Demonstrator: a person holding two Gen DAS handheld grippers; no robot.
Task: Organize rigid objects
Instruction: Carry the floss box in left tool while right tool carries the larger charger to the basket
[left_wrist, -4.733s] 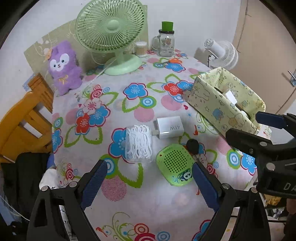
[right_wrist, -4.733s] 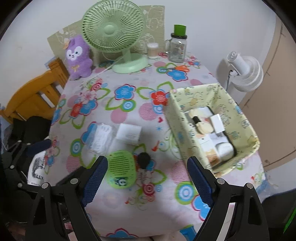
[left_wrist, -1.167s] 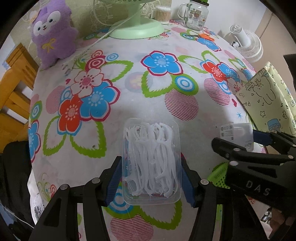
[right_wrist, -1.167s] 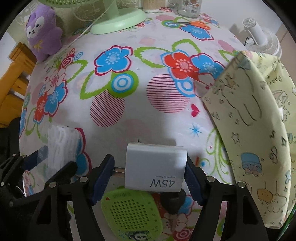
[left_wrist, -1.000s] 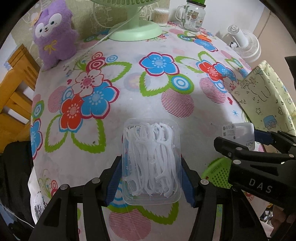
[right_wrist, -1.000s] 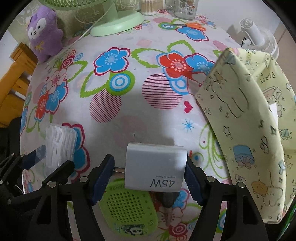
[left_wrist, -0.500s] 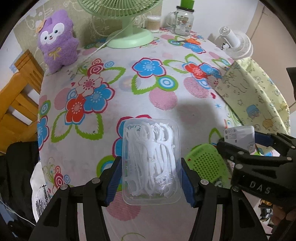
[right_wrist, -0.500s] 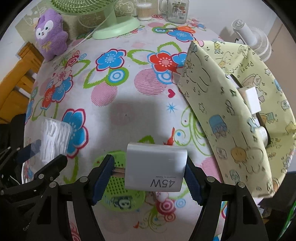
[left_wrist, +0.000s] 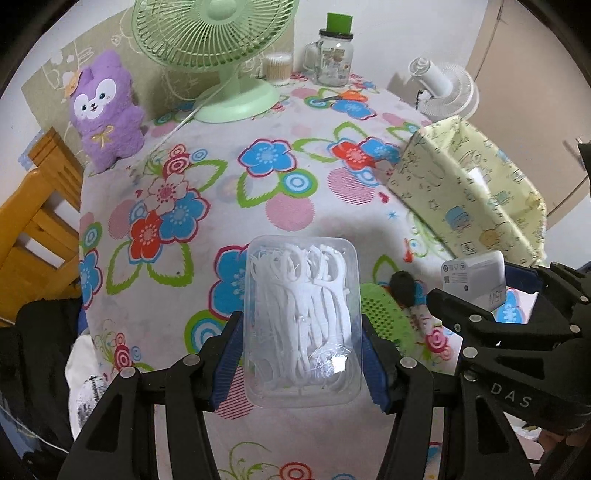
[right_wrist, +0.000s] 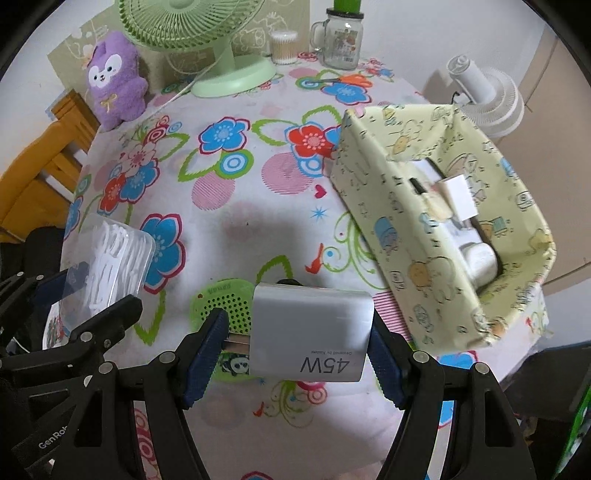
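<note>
My left gripper (left_wrist: 301, 354) is shut on a clear plastic box of white floss picks (left_wrist: 301, 317), held above the flowered tablecloth (left_wrist: 177, 206). My right gripper (right_wrist: 295, 354) is shut on a white 45W charger (right_wrist: 310, 332), also lifted off the table. The same charger (left_wrist: 474, 275) shows at the right of the left wrist view, and the floss box (right_wrist: 107, 258) at the left of the right wrist view. A yellow-green fabric basket (right_wrist: 391, 206) stands to the right with several white items inside. A green round speaker (right_wrist: 221, 299) and a small black knob (left_wrist: 402, 284) lie on the cloth below.
A green desk fan (left_wrist: 221, 55), a purple plush toy (left_wrist: 105, 110), a cotton swab jar (left_wrist: 279, 66), a glass jar with a green lid (left_wrist: 334, 55) and orange scissors (right_wrist: 347, 79) sit at the far edge. A white fan (right_wrist: 487, 98) stands beyond; a wooden chair (left_wrist: 29, 229) left.
Both grippers have risen and pulled back from the table with their loads. The green speaker and black knob have come into sight beneath them, and the basket's inside shows more.
</note>
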